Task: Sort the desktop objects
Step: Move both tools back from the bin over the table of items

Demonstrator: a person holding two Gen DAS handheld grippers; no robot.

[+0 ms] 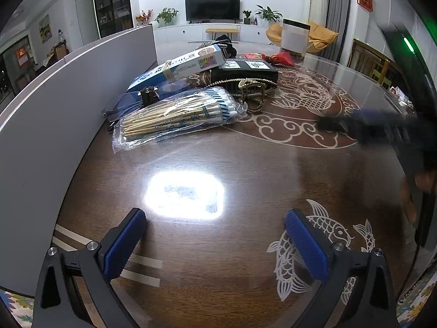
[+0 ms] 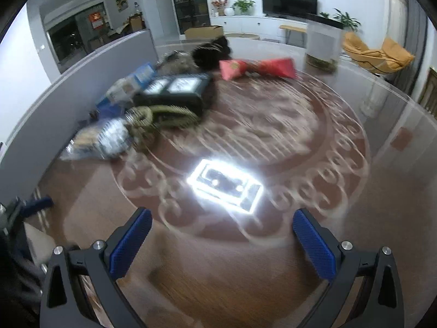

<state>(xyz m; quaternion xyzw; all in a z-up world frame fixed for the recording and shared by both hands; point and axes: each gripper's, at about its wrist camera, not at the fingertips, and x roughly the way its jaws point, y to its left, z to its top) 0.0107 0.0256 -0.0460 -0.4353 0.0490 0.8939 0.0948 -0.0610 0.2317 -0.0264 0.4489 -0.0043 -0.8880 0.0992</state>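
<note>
Two blue pads of the left gripper (image 1: 215, 235) stand wide apart with nothing between them, above the brown desk (image 1: 218, 169); a bag of cotton swabs (image 1: 174, 117) lies ahead by the gray wall. From the right wrist, the right gripper (image 2: 222, 235) is also spread wide and empty, and the blurry swab bag (image 2: 101, 142) lies far left.

Table (image 1: 218, 169), far-left portion: items clustered against the partition panel (image 1: 68, 87) that runs along the left edge.
- Bag of cotton swabs (image 1: 177, 114): nearest of the cluster.
- Long carton (image 1: 180, 65): behind the bag, lying over other items.
- Flat case (image 1: 245, 68): right of the carton.
- Chain clasp (image 1: 252, 91): before the case.
- Packets (image 1: 281, 57): behind the case.
- Upright container (image 1: 295, 38): far edge, rightmost.
</note>
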